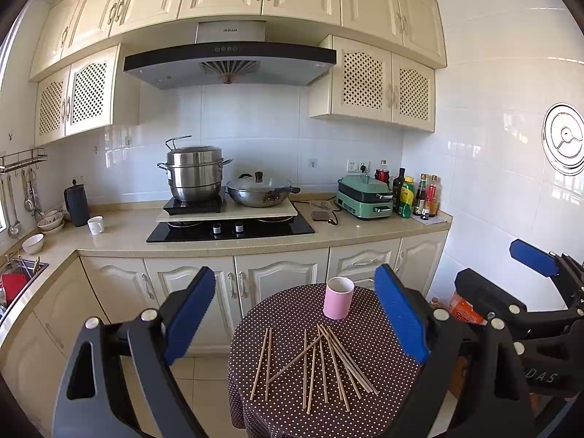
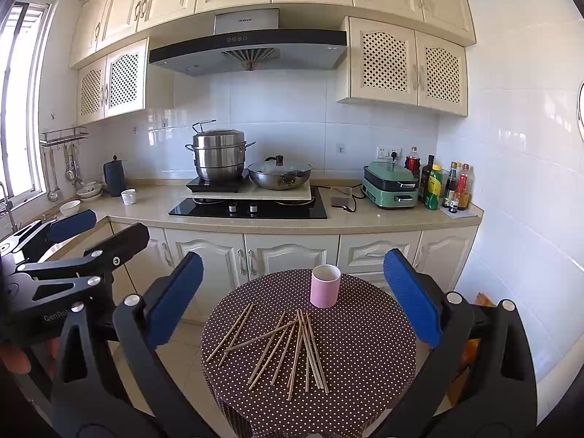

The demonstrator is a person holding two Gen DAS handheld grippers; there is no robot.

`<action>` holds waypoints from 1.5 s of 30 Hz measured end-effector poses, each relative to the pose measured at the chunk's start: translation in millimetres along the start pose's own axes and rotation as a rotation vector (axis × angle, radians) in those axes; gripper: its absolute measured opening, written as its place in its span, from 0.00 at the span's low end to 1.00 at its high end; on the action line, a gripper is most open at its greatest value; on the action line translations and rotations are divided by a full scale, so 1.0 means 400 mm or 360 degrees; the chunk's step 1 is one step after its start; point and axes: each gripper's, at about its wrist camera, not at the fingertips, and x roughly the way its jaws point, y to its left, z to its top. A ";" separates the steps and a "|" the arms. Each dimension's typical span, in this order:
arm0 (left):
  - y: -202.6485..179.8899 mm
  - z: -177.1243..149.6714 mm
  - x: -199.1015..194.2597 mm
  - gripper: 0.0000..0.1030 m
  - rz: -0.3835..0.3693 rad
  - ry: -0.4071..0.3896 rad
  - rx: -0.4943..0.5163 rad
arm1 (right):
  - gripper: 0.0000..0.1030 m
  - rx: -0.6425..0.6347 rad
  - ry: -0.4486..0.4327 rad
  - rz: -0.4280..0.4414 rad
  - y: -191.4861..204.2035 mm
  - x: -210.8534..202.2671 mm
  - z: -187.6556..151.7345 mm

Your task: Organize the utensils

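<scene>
Blue-padded fingers frame each view, and both grippers are held spread wide with nothing between the pads: the left gripper (image 1: pixel 295 319) and the right gripper (image 2: pixel 294 295) are each raised above a small round table (image 1: pixel 365 361) draped in a brown dotted cloth. Wooden chopsticks (image 1: pixel 317 365) are scattered loose across the cloth, some crossing one another, and a pink cup (image 1: pixel 338 297) is stood upright behind them, near the table's far edge, apart from the sticks. From the left wrist view the right gripper is seen at the right edge, and an orange package (image 1: pixel 463 308) is made out on the floor beyond the table; a round metal disc (image 1: pixel 564 138) is shown on the tiled wall. From the right wrist view the left gripper is seen at the left, with a fingertip (image 2: pixel 14 359) of the holding hand visible beneath it, and a window (image 2: pixel 22 106) is revealed at the far left. On the counter behind, a steel steamer pot (image 2: pixel 219 157) and a lidded wok (image 2: pixel 279 175) are seen in both views.
</scene>
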 end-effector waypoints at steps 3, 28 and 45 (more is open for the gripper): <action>0.011 -0.002 0.010 0.85 -0.0003 0.0004 -0.0004 | 0.94 0.0004 0.0000 0.0002 -0.002 0.001 -0.003; 0.065 -0.012 0.058 0.85 -0.0058 0.0044 -0.0036 | 0.94 0.0021 0.0047 -0.0033 0.033 0.050 -0.002; 0.046 -0.029 0.273 0.85 -0.0042 0.0239 -0.0010 | 0.94 0.0027 0.0245 0.0023 -0.038 0.259 -0.031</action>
